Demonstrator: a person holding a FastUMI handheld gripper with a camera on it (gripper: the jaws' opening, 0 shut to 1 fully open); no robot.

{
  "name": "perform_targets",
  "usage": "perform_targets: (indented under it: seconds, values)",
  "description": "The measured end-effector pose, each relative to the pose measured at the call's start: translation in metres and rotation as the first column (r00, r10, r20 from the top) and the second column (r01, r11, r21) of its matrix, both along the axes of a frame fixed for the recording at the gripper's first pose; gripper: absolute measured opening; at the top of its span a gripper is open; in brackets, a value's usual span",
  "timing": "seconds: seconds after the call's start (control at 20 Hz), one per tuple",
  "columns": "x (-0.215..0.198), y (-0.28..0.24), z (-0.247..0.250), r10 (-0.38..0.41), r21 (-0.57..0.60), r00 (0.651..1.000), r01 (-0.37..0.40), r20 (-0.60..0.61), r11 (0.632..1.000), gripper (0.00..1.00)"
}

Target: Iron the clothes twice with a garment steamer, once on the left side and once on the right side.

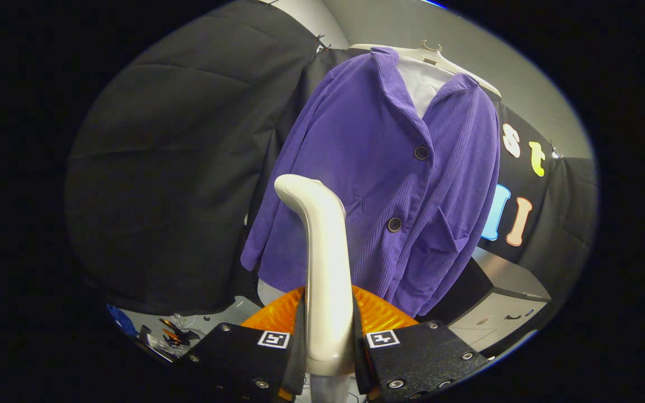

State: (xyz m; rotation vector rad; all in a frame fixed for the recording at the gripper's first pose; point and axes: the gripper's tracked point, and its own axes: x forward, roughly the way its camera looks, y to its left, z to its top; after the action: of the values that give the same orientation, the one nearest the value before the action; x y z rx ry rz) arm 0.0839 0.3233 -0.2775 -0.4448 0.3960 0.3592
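Observation:
A purple corduroy jacket (389, 179) with dark buttons hangs on a white hanger (434, 59) over a white shirt, straight ahead of me. My gripper (329, 341) is shut on the cream handle of the garment steamer (322, 252), which rises between my fingers. The steamer's curved head sits in front of the jacket's lower left panel, by the sleeve. I cannot tell whether the head touches the cloth.
Black cloth (177, 184) hangs to the left of the jacket. A grey cabinet (501, 296) stands low on the right, behind the jacket's hem. Small clutter (171, 333) lies on a surface low on the left.

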Motion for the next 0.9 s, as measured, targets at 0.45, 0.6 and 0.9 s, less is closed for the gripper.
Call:
perform_targets:
  seconds: [0.45, 0.6, 0.9]
  values:
    - [-0.021, -0.019, -0.066, 0.018, -0.047, 0.991, -0.024, -0.135, 0.999, 0.36]
    - [-0.034, -0.036, -0.083, 0.009, -0.039, 0.977, -0.017, -0.212, 0.999, 0.36]
    - [-0.059, -0.103, -0.065, 0.001, 0.028, 0.953, 0.008, -0.304, 1.0, 0.36]
